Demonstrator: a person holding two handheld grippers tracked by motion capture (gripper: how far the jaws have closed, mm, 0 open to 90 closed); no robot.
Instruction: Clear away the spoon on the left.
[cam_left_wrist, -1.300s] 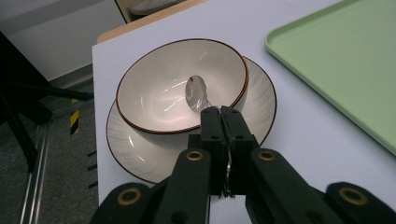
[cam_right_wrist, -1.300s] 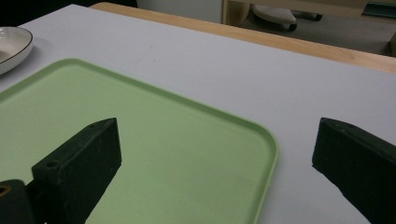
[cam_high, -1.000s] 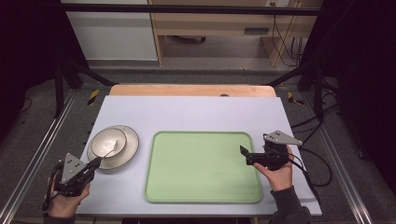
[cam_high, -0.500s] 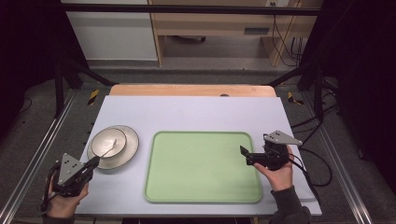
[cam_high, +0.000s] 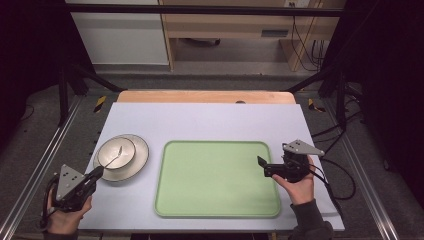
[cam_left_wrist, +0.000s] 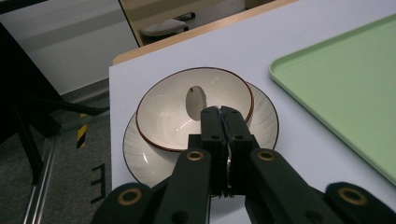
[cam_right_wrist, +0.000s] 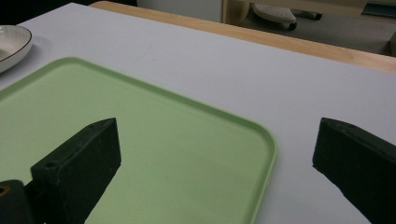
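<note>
Two hand-held grippers are at work, and the left hand-held gripper (cam_left_wrist: 223, 111) has its jaws pressed flat together with nothing between them, its tip poised just over the near rim of the bowl (cam_left_wrist: 163, 119). The right hand-held gripper (cam_right_wrist: 215, 154) stands with its jaws spread wide and empty, held above the near right corner of the green tray (cam_right_wrist: 140, 154). The bowl sits nested on a plate (cam_left_wrist: 264, 126) at the left of the white surface (cam_high: 210, 120), just beside the tray's left edge, and a spoon (cam_left_wrist: 196, 100) lies inside it. The bowl is cream with a thin dark red rim line; the plate under it is pale with fine radial ribbing and a dark edge. By my reading, the step in hand is the approach to the crockery, with no grasp made yet. The next move calls for the left jaws to part before they can pinch the bowl's rim or the spoon's handle, and the smooth glazed wall looks likely to slip under a shallow grip.
</note>
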